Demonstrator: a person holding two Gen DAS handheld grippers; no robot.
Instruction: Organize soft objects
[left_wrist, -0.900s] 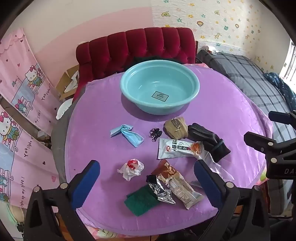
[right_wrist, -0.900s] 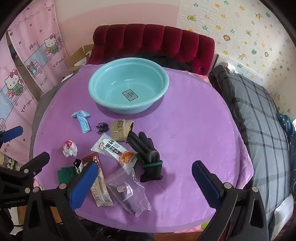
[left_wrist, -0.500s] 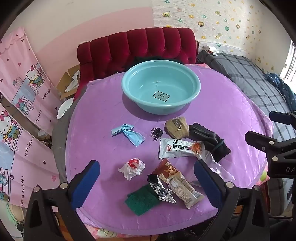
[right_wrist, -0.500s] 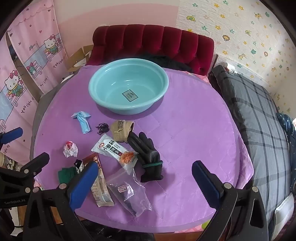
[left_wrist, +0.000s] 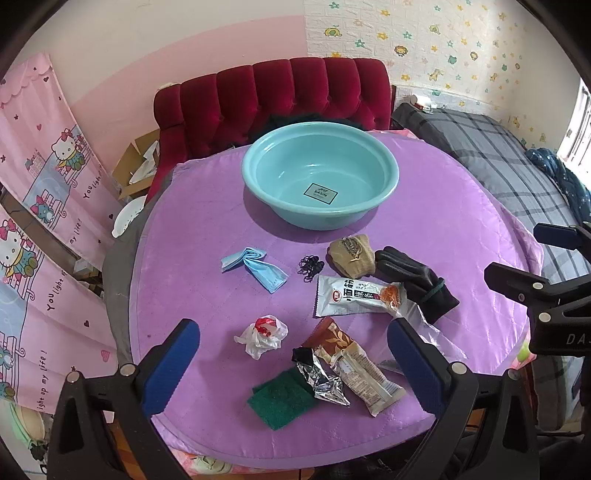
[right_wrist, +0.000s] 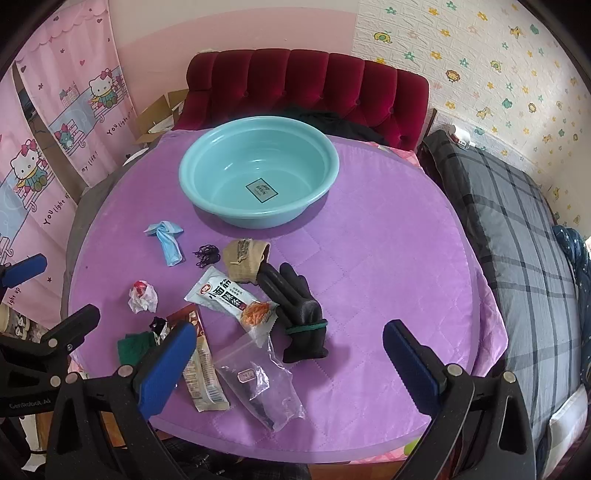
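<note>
Fingers: left gripper (left_wrist: 291, 362) and right gripper (right_wrist: 288, 363) both spread wide, holding nothing.
Basin (left_wrist: 320, 184): empty, upper centre of frame, far side of the worktop (left_wrist: 443, 206).
Glove (right_wrist: 295, 310): black, centre of right view, long axis slanting upper left to lower right, cuff nearest the right fingers.
Nearer hand: right, I'd judge.
Mask (left_wrist: 255, 266): left of centre, nearer the left.

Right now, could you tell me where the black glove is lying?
In both views the black glove lies on the purple tablecloth, fingertips touching the tan sock, beside the white snack packet.
</note>
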